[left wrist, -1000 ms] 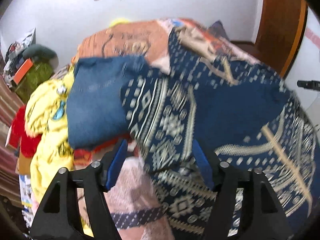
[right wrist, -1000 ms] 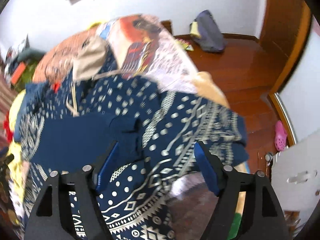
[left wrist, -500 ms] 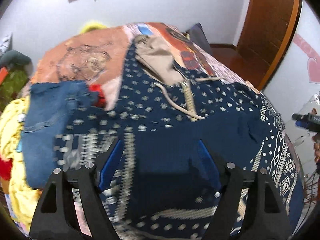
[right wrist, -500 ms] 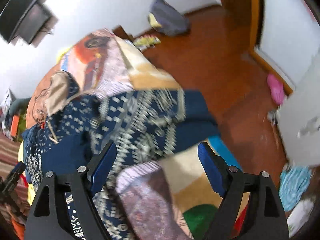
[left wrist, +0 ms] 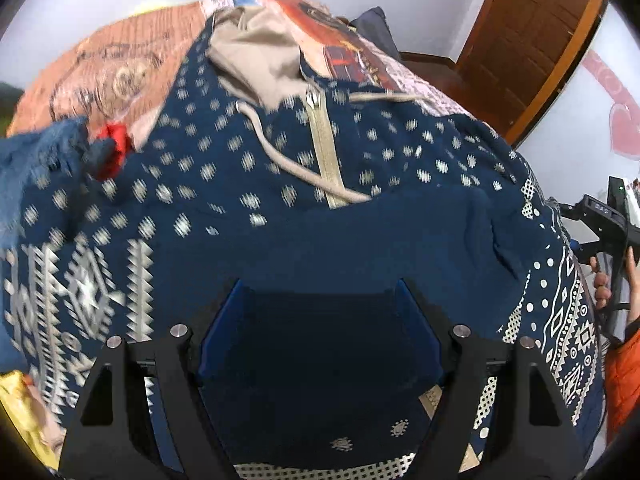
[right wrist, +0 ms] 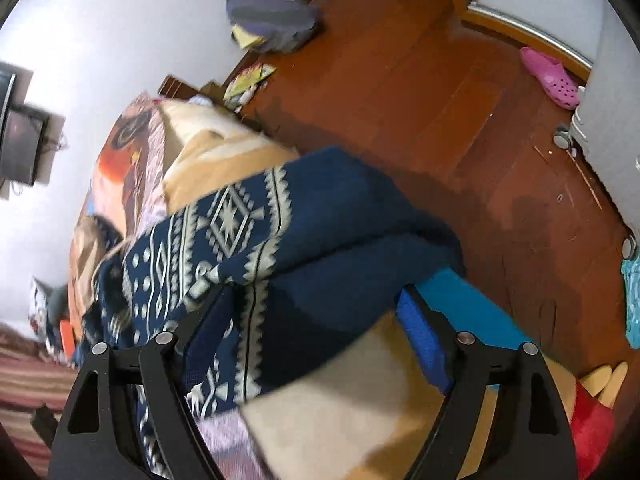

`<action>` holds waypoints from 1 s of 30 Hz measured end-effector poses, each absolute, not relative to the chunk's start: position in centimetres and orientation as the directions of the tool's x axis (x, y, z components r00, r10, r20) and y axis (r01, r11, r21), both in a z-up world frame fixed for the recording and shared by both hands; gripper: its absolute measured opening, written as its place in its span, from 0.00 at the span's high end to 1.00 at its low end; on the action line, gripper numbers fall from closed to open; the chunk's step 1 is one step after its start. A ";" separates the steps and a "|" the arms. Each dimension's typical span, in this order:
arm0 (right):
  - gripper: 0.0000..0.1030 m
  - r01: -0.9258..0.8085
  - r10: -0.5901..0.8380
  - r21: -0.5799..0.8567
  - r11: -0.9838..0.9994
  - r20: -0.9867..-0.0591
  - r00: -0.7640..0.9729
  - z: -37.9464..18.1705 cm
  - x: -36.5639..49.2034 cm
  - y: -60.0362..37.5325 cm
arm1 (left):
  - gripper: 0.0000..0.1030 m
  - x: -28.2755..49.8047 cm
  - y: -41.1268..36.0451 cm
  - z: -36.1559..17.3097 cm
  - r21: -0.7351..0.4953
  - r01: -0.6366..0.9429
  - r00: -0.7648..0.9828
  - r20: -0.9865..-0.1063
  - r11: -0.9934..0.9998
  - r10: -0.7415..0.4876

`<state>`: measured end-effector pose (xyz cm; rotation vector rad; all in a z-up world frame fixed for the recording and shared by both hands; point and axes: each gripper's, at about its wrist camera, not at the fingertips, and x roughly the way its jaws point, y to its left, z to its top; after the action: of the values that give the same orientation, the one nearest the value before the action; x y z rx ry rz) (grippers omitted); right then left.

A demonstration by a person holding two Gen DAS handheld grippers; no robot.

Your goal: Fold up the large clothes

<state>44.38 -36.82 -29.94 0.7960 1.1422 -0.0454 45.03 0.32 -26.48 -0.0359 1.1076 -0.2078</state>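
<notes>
A large navy hooded jacket [left wrist: 304,216] with white geometric patterns, a beige hood lining and a gold zip lies spread on the bed. My left gripper [left wrist: 320,300] is open, its blue pads just above the jacket's plain navy middle. In the right wrist view the jacket's patterned sleeve or hem [right wrist: 256,232] hangs over the bed's side edge. My right gripper [right wrist: 316,320] is open with this cloth lying between its wide-apart fingers; I cannot tell whether it touches the pads.
The bed has an orange and beige printed blanket [left wrist: 120,64]. Blue jeans [left wrist: 32,156] and a red item [left wrist: 116,140] lie at the left. Wooden floor [right wrist: 440,92] holds a pink clog [right wrist: 552,76], a grey bag [right wrist: 272,20]. A brown door [left wrist: 528,40] stands behind.
My left gripper has swung right from the jeans side over the jacket's middle. My right gripper has swung right and tilted toward the bed's edge and floor.
</notes>
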 end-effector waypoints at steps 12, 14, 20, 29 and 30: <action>0.92 0.329 0.198 0.411 0.850 -0.829 0.523 -24.6 44.9 -34.8 | 0.26 43.3 0.0 -25.4 -0.088 0.157 0.465 -0.872 0.984 -0.153; 0.92 0.300 0.204 0.428 0.852 -0.801 0.563 -22.3 44.6 -34.4 | 0.26 42.9 0.5 -24.5 -0.077 0.160 0.485 -0.862 0.984 -0.146; 0.93 0.126 0.275 0.481 0.868 -0.676 0.684 -13.2 43.9 -30.7 | 0.26 41.5 2.0 -21.2 -0.063 0.148 0.552 -0.823 0.987 -0.135; 0.94 -0.274 0.493 0.423 0.864 -0.593 0.637 -7.9 42.2 -16.1 | 0.26 39.7 4.1 -19.1 -0.071 0.117 0.591 -0.797 0.991 -0.127; 0.94 -0.295 0.504 0.414 0.861 -0.615 0.607 -8.8 42.2 -14.6 | 0.26 39.5 4.3 -19.1 -0.071 0.115 0.591 -0.797 0.991 -0.126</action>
<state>42.22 -14.62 -8.78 0.2843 0.7939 0.4688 39.47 4.27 -19.06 -0.0129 0.9280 -0.1398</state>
